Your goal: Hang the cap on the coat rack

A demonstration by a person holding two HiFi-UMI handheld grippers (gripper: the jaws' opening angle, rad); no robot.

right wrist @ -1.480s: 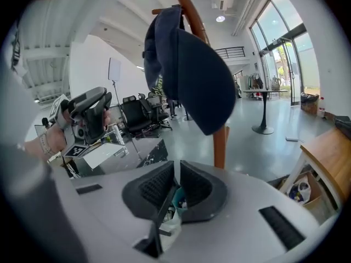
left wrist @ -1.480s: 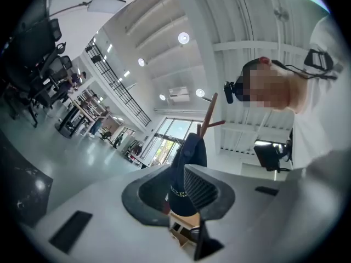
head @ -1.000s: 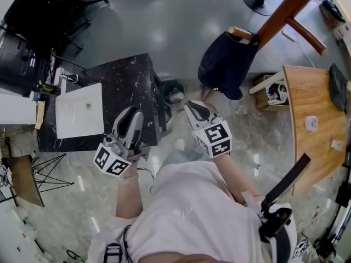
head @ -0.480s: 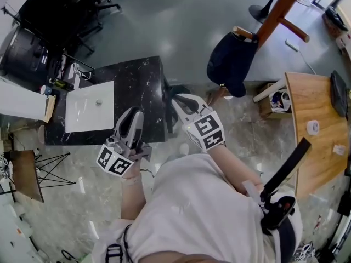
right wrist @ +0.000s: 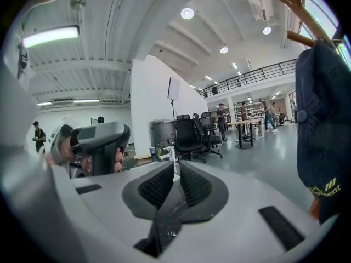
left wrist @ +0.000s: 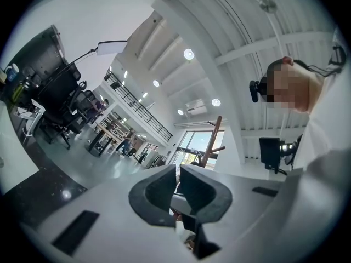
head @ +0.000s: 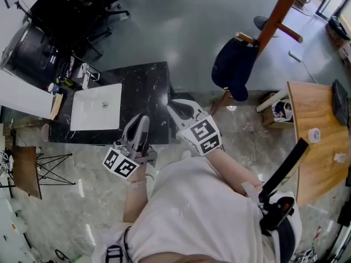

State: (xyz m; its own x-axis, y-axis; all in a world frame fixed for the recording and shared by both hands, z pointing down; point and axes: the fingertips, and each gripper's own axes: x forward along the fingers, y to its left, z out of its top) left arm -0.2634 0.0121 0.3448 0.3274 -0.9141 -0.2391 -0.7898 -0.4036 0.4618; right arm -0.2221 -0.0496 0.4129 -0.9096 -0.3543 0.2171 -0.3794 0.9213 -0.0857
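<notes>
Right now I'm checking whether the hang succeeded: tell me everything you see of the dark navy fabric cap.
The dark navy fabric cap hangs slack from a light-tipped peg of the reddish-brown wooden coat rack, clear of the floor. A small button sits on its side and yellow print marks its lower edge. Nothing else touches it.

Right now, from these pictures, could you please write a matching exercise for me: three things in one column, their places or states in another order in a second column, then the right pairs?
Things:
1. dark navy cap
2. white rectangular board
3. right gripper

Places or states:
A. jaws together, holding nothing
B. lying on the black marble table
C. hanging on the brown wooden coat rack

Pairs: 1-C, 2-B, 3-A
</notes>
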